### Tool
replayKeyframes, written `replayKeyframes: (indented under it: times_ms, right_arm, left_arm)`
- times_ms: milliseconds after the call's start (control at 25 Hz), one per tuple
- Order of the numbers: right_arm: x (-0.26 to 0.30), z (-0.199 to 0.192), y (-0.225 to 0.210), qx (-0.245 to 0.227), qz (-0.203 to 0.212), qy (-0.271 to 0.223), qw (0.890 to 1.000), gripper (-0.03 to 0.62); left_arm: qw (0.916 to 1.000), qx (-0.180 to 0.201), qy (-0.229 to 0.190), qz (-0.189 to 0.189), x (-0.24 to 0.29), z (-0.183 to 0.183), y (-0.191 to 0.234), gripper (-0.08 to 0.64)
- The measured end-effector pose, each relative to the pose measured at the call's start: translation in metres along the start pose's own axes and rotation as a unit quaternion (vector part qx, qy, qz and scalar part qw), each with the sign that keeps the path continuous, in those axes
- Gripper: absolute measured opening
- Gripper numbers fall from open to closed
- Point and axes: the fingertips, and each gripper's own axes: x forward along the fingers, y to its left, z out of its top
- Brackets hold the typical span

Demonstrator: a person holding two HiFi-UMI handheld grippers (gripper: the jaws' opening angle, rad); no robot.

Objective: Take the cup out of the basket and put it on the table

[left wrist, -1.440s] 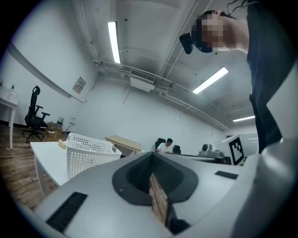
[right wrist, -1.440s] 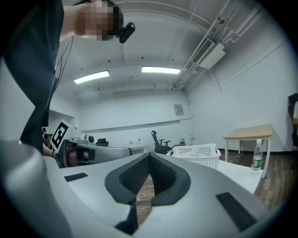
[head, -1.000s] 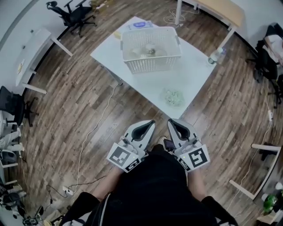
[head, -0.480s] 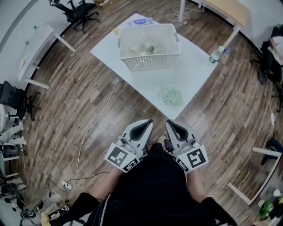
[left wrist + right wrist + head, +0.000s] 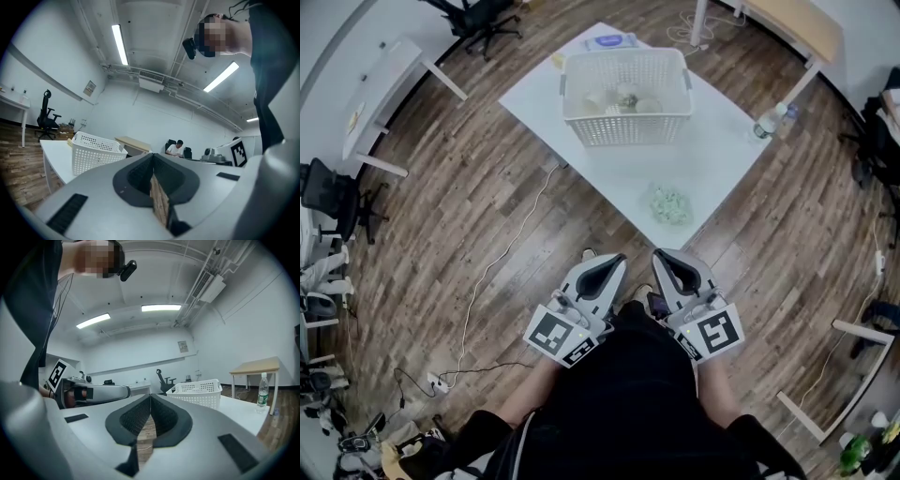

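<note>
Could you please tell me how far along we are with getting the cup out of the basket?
Nothing looks done yet: the white basket on the table holds pale items, the cup apparently among them. Nothing is in hand: the left gripper and right gripper are shut, empty and short of the table. Reaching in, lifting the cup and placing it remain.

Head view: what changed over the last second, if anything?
Only the camera drifted a little; nothing was grasped or released. The left gripper and right gripper stay shut and empty, side by side short of the table; the basket sits untouched.
</note>
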Motion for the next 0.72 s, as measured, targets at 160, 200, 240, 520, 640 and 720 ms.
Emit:
replayKeyframes:
  times_ms: [160, 200, 240, 520, 640, 720]
  right_arm:
    - [0.016, 0.003, 0.000, -0.006, -0.010, 0.006, 1.000, 0.025]
    - [0.021, 0.005, 0.000, -0.007, -0.012, 0.007, 1.000, 0.025]
    - [0.027, 0.006, 0.001, -0.009, -0.015, 0.008, 1.000, 0.025]
    - [0.071, 0.022, 0.003, -0.020, -0.040, 0.003, 0.999, 0.025]
    - [0.091, 0.026, 0.002, -0.026, -0.052, 0.007, 0.998, 0.025]
    - [0.106, 0.031, 0.000, -0.028, -0.064, 0.006, 0.998, 0.025]
  left_arm:
    - [1.0000, -0.002, -0.004, -0.009, 0.002, 0.008, 0.019, 0.009]
    - [0.9999, -0.003, -0.005, -0.012, 0.002, 0.011, 0.024, 0.009]
    - [0.9998, -0.003, -0.007, -0.016, 0.003, 0.014, 0.029, 0.009]
    - [0.9986, 0.028, -0.003, -0.045, 0.009, 0.032, 0.068, 0.009]
    - [0.9978, 0.030, -0.002, -0.059, 0.012, 0.041, 0.088, 0.009]
    - [0.9973, 0.030, -0.003, -0.067, 0.013, 0.047, 0.102, 0.009]
